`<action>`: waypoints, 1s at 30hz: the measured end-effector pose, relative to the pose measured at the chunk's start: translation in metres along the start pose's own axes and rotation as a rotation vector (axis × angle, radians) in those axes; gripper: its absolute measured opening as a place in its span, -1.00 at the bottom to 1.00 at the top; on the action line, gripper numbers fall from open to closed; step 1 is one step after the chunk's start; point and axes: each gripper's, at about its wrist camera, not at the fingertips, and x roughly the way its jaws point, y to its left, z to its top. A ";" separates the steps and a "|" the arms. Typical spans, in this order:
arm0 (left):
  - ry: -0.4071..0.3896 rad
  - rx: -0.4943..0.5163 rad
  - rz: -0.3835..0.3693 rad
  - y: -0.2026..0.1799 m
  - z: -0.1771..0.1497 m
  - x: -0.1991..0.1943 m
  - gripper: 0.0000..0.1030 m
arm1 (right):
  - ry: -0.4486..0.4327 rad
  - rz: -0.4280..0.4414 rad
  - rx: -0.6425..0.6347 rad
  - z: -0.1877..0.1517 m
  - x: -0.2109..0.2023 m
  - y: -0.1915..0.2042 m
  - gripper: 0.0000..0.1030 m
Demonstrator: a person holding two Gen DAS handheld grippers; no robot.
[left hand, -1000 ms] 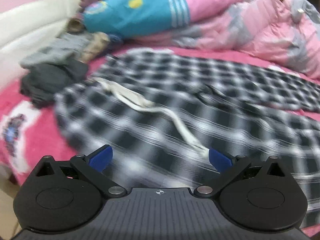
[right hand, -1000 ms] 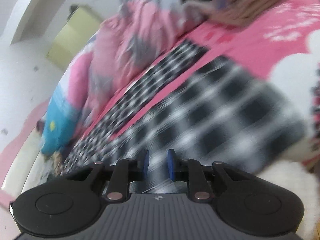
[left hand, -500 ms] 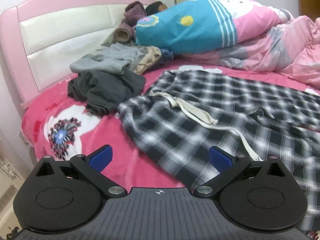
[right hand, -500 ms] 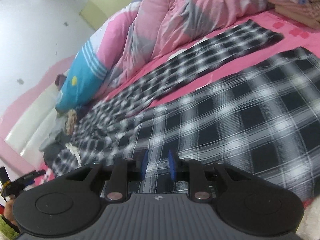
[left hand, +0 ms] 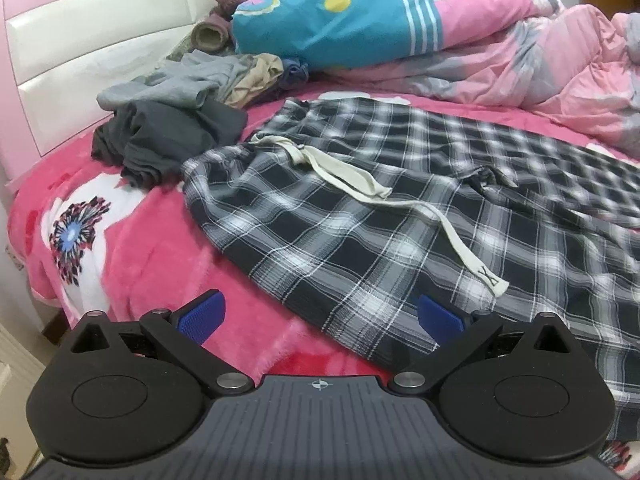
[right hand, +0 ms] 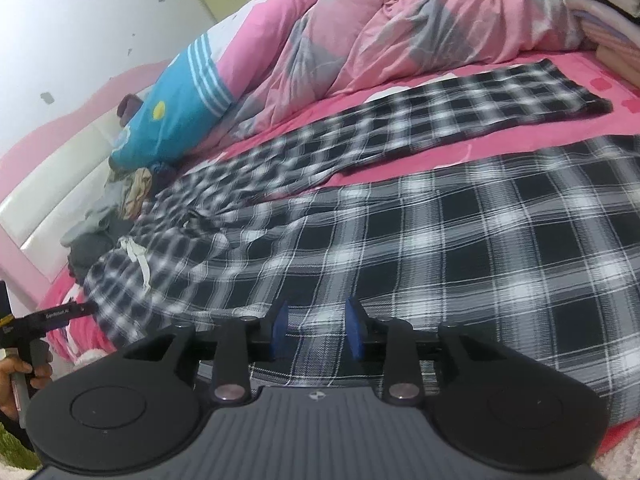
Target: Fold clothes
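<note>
Black-and-white plaid trousers lie spread flat on the pink bed blanket, their cream drawstring trailing over the waistband. My left gripper is open wide just above the waistband's near edge, with nothing pinched. In the right wrist view the trousers stretch across the bed, the far leg lying apart from the near one. My right gripper hovers over the near leg; its jaws are opening and the pads press on nothing. The left gripper shows there too, held by a hand.
A heap of dark grey clothes and lighter garments lies by the white and pink headboard. A blue pillow and a rumpled pink duvet fill the back of the bed. Folded textiles are stacked at the far right.
The left gripper has drawn back from the trousers towards the bed's edge, still open. The right gripper has swung along the near leg and rolled level, and its jaws have widened.
</note>
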 end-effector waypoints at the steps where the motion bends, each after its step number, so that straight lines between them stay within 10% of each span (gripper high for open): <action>1: 0.001 0.000 0.000 0.000 0.000 0.000 1.00 | 0.002 0.000 -0.005 -0.001 0.001 0.001 -0.36; 30: 0.011 0.027 0.020 -0.019 -0.002 -0.002 1.00 | 0.006 0.009 -0.016 -0.012 0.001 -0.004 -0.21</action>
